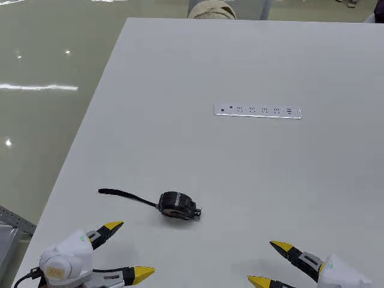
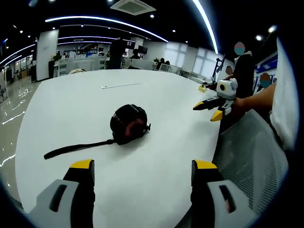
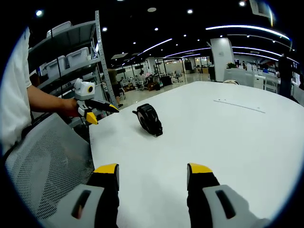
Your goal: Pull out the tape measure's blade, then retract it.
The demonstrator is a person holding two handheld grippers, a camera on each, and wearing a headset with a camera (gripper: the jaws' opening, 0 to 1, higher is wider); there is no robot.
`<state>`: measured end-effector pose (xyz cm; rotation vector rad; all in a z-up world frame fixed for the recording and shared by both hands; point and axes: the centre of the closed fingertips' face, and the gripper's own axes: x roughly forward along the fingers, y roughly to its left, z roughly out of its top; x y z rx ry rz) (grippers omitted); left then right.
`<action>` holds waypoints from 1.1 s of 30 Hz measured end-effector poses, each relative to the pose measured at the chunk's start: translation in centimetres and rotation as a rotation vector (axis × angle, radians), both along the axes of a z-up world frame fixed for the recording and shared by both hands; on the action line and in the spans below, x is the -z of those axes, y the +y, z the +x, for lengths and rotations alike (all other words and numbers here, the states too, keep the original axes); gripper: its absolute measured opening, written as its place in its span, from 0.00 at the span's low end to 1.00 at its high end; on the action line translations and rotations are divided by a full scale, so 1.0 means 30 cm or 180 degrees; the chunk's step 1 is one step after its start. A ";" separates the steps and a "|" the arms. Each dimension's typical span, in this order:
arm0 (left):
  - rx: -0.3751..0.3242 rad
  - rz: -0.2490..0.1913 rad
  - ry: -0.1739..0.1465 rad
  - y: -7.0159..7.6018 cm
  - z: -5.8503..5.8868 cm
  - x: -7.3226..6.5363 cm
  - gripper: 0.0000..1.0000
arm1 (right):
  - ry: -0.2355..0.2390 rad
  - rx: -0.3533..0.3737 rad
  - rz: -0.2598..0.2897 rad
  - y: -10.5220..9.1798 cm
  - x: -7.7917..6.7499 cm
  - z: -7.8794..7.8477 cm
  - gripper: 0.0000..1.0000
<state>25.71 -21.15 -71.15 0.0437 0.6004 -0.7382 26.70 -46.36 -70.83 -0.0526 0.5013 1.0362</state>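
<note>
Now | one tape measure (image 1: 177,206) | left tool (image 1: 133,249) wide, empty | right tool (image 1: 265,262) wide, empty | one power strip (image 1: 258,111)

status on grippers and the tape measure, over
Left gripper open, right gripper open, both empty, short of the tape measure. It lies on the table, blade in, strap trailing. Nothing in between; power strip far beyond.

The left gripper (image 1: 133,249) and right gripper (image 1: 266,262) look alike: a white moulded housing and 2 black jaws capped with pointed yellow tips. Seen close, the jaw bodies are pale grey with dark slots. A black cable (image 1: 21,278) leaves the left housing. The person wears a white short sleeve (image 3: 14,90).
</note>
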 end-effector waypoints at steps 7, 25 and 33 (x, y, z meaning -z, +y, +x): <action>0.0089 0.0034 0.0003 -0.001 0.038 -0.001 0.83 | -0.0024 -0.0065 0.0007 0.011 0.002 0.029 0.58; 0.0278 0.0116 0.0031 -0.012 0.097 0.021 0.83 | -0.0032 -0.0270 0.0040 0.049 0.014 0.072 0.57; 0.0326 0.0146 0.0041 0.001 0.125 0.027 0.82 | -0.0053 -0.0341 0.0064 0.074 0.008 0.106 0.57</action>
